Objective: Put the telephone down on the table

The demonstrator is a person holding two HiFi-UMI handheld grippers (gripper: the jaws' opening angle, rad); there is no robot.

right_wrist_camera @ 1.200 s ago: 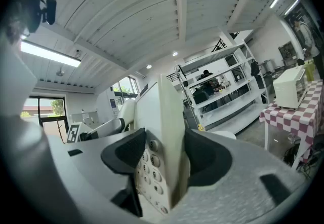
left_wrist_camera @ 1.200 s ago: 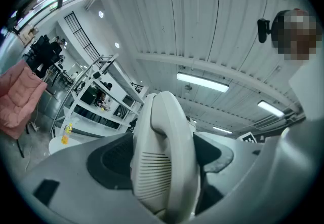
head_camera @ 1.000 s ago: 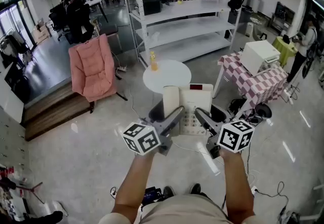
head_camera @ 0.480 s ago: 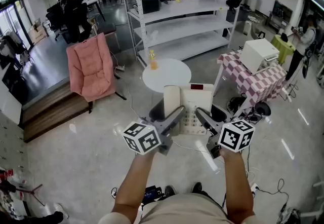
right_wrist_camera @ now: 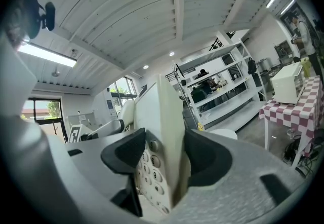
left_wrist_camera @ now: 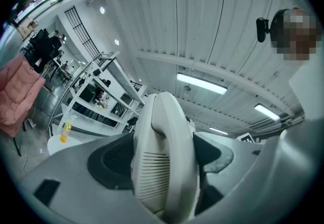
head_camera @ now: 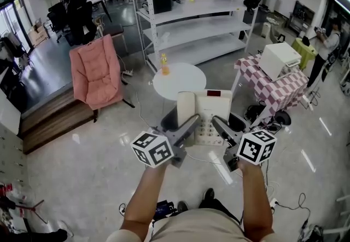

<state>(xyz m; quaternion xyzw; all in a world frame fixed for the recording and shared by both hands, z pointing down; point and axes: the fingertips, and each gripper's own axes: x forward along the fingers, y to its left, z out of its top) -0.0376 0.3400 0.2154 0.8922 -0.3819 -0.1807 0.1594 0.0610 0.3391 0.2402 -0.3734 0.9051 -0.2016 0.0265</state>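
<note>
A: The fingers point(left_wrist_camera: 109, 159) of the left gripper point(head_camera: 191, 123) are clenched on the handset point(left_wrist_camera: 164, 162) side of the telephone point(head_camera: 210, 115). The right gripper point(head_camera: 219, 124) grasps the keypad edge.
B: What has changed in the last second?
A: Almost nothing. The telephone stays in the air between both grippers; only the view moved a little toward the round white surface point(head_camera: 179, 81).
B: So the putting down is not begun?
A: I judge not; the surface is well apart, lower and ahead.
B: And the materials?
A: Smooth, hard cream plastic. The handset is rounded, with fine ribbed slots; the body is flat, with small round buttons point(right_wrist_camera: 152, 159). The fingers carry dark matt pads.
</note>
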